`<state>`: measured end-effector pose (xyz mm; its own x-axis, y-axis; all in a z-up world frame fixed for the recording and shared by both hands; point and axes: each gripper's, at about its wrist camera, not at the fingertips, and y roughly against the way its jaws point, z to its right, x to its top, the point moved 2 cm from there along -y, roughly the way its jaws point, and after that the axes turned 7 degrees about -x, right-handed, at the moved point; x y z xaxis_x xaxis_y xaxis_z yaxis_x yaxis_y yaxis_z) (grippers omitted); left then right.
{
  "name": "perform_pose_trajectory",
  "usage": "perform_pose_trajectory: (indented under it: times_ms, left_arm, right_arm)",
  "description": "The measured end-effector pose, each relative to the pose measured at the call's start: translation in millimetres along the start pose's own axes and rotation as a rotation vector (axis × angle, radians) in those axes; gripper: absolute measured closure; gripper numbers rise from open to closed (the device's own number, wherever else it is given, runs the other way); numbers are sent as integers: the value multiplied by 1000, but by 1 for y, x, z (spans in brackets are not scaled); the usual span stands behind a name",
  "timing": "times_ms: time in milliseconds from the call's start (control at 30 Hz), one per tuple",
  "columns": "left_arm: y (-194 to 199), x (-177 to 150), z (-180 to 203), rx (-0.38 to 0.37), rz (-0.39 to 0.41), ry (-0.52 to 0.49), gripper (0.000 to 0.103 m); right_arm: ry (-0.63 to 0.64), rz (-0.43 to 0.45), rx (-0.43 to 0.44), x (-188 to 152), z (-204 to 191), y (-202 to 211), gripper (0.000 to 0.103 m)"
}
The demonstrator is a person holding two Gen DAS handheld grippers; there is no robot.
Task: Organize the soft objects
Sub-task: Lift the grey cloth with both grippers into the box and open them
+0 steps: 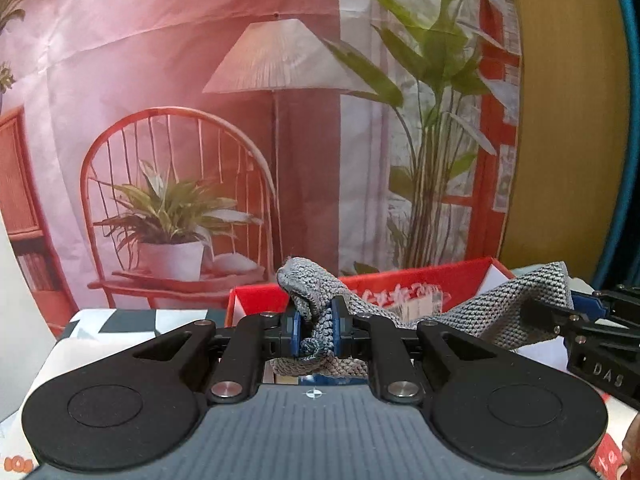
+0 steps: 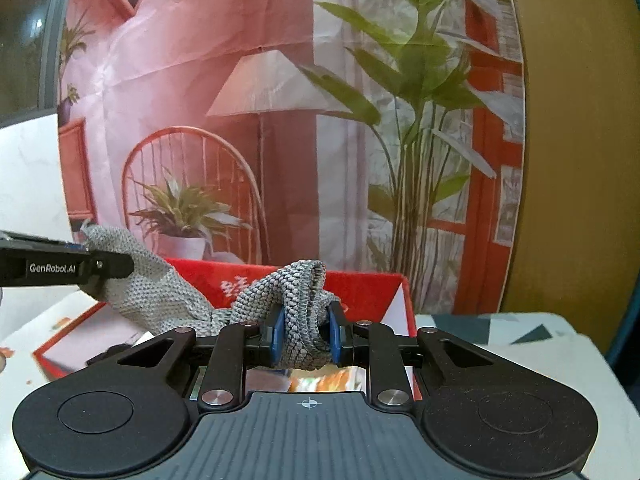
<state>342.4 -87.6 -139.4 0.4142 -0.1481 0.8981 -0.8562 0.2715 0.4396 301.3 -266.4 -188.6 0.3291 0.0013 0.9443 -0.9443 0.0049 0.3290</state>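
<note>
left wrist view: left gripper [image 1: 316, 330] and right gripper [image 2: 306, 338] each clamp an end of the cloth [image 1: 480, 312], held above the box [image 2: 372, 292] (mid-fold, likely); next, bring ends together.

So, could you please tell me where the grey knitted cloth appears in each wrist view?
Left wrist view: the grey knitted cloth is bunched in the left claw at lower centre and runs right to the right claw.
Right wrist view: it sits pinched in the right claw at lower centre and stretches left to the left claw.
Shared landmark: the red box just behind the cloth.
</note>
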Motion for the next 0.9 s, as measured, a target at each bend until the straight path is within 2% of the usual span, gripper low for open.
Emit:
perform_pose_trajectory:
  times_ms: [67,133,200,400,467,533,567,600,667,733,900]
  left_arm:
    - [-11,3,2,3,-25,-10,87]
    - [-25,-1,4,-20,-112,-23,87]
    - [-38,-9,4,-31,-184,-25,87]
    - [-48,-21,-4,-41,-244,-22,84]
    - [-45,-21,-8,-64,-235,-15,75]
    - [-39,-19,-10,-83,-211,-12,40]
    - [-34,-19,-9,-91,-189,-12,35]
    - [-29,-18,-9,-101,-162,-14,32]
    - [-19,-16,-7,-110,-136,-25,30]
    - [-8,-15,-5,-118,-116,-35,29]
    - [28,-21,0,-155,-46,-20,26]
  right_arm:
    - [16,-4,-13,4,-1,-9,82]
    - [46,-23,-20,7,-3,-19,82]
    - [70,-83,4,5,-7,-30,82]
    - [33,-162,31,-9,-6,-45,82]
    - [22,-174,31,-12,-3,-46,81]
    - [22,-170,26,-13,-2,-44,78]
    - [21,-159,20,-13,0,-41,73]
    - [20,-144,12,-12,2,-38,71]
    - [20,-114,1,-10,5,-29,58]
    - [14,-88,-15,-8,9,-20,51]
    - [-57,-40,-21,-5,23,10,50]
